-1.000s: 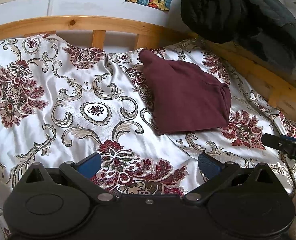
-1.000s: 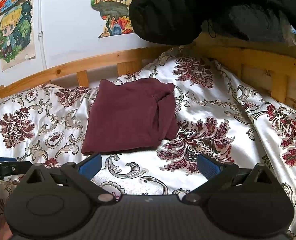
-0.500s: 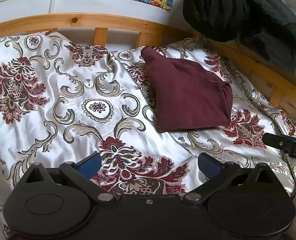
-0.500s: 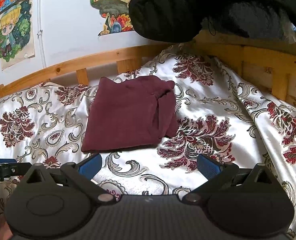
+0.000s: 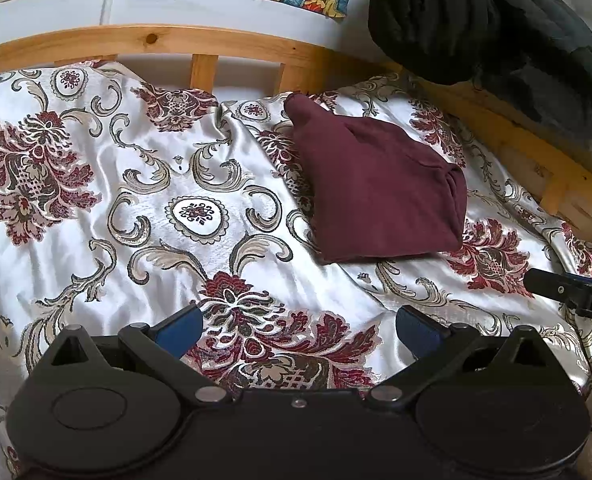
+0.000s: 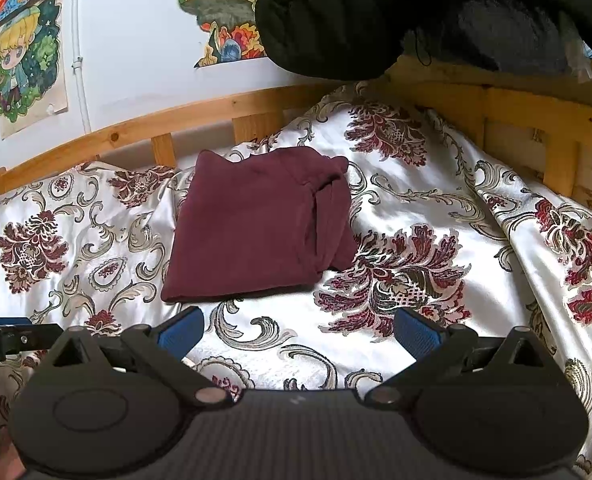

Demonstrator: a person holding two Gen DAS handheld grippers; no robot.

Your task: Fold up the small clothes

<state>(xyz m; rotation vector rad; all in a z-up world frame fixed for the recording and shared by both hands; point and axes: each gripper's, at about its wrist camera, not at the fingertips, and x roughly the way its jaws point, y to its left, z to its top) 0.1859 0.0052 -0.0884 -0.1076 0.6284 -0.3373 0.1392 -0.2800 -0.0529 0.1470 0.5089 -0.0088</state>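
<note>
**Folded maroon garment lying on the bed, both grippers empty**

On a bed (image 5: 143, 208) spread with a glossy white satin cover printed in dark red flowers and grey-gold scrolls, a maroon garment (image 5: 376, 196) is lying folded into a compact, roughly square packet. It is sitting toward the far side of the cover, near the slatted pine bed rail (image 5: 199, 46) that is running along a white wall. The satin is rumpling into soft creases around it.

The left gripper (image 5: 298, 330) is hovering low over the cover, its blue-padded fingers spread wide apart and holding nothing; the garment is lying well ahead and to its right. The right gripper (image 6: 300, 330) is likewise gaping and empty, with the garment (image 6: 255, 228) ahead and slightly to its left.

The left wrist view is showing the garment's smooth top face and a pointed far corner, plus the other gripper's black tip at the right edge. The right wrist view is showing what that one hides: the stacked layered edges along the garment's right side, a cartoon poster (image 6: 29, 64) taped to the wall, a thin white pipe (image 6: 79, 60), and the corner rail. A bulky black quilted bundle (image 6: 376, 12) is resting on the rail's corner in both views.
</note>
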